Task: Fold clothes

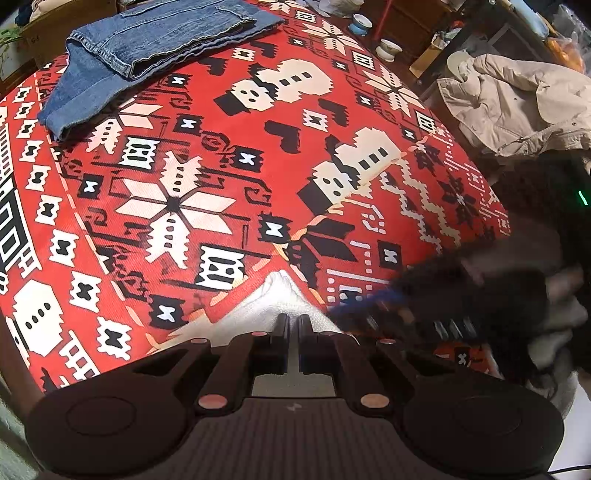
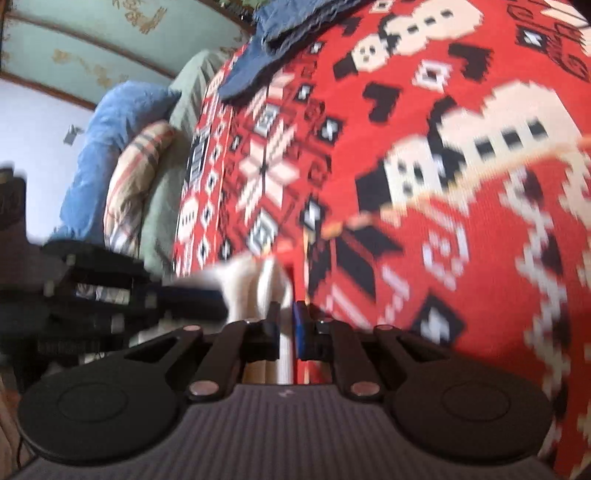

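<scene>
A white garment point(image 1: 273, 306) lies at the near edge of the red patterned blanket point(image 1: 207, 155). My left gripper point(image 1: 293, 321) is shut on a fold of this white cloth. My right gripper point(image 2: 286, 314) is shut on the same white garment point(image 2: 255, 284) right beside it. The right gripper shows blurred at the right of the left wrist view point(image 1: 424, 306), and the left gripper shows at the left of the right wrist view point(image 2: 110, 295). Folded blue jeans point(image 1: 147, 51) lie at the far left of the blanket, and also show in the right wrist view point(image 2: 280, 33).
A beige jacket point(image 1: 517, 103) lies on furniture to the right. Ceramic cups point(image 1: 388, 48) stand behind the bed. A blue pillow point(image 2: 110, 147) and a plaid pillow point(image 2: 136, 177) lie at the left edge of the red blanket point(image 2: 424, 110).
</scene>
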{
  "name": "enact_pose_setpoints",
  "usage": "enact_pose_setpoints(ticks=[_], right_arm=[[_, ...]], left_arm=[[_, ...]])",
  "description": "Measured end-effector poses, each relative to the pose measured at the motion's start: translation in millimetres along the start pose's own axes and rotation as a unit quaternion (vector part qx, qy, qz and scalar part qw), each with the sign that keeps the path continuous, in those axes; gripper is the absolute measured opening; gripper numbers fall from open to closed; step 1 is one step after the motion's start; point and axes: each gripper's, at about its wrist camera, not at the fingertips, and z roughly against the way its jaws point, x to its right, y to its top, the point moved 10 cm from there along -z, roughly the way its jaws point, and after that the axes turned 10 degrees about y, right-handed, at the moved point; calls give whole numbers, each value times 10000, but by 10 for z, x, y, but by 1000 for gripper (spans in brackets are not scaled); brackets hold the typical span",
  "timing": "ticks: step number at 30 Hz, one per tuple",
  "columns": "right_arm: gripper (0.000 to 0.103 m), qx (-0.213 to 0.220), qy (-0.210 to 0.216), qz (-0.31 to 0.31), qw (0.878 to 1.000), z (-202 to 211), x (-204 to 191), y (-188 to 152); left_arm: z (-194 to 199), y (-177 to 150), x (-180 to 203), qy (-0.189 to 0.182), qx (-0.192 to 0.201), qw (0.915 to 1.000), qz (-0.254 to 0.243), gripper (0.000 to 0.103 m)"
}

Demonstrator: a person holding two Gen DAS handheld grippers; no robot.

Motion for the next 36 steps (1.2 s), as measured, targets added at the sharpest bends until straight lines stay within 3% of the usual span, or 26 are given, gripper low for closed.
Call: enact_pose_setpoints(ticks=[4,8,12,15,19,21,23,27,30,36], right_arm=[[7,-309,-47,-71,9995,78,-62,-406],[12,-262,-78,-351,9990,236,-50,-699],[12,493,-153,-982,9938,536,-8,-797],[19,1241,-353,-1566,9792,765,-7,-909],[25,2194,-827,-2262,9454,955,-137,-1123],[34,2593,-1051,-2571,9250,914,-279,-1216],[35,2925,-1064,-2951,9033,820,-393,-1343],[35,3687,-819,-3855,8419,552,-561,-1498],[35,4250,-1040,-4107,7999,412,-578,-1463],[36,4890,-1586,-4060,7556,386,-421,-1331]], left_arm=[[-2,9,8,11,3,10000,-46,5],[-2,15,15,22,19,9999,-134,5],[44,28,8,49,66,9996,-266,5],[131,61,-16,80,134,9990,-414,6],[254,118,-78,95,251,9969,-741,8],[276,155,-137,127,297,9945,-993,8],[266,195,-211,87,244,9928,-1173,8],[194,266,-334,-270,-118,9910,-1305,16],[139,268,-352,-451,-268,9832,-1750,20],[149,288,-396,-785,-332,9647,-2492,21]])
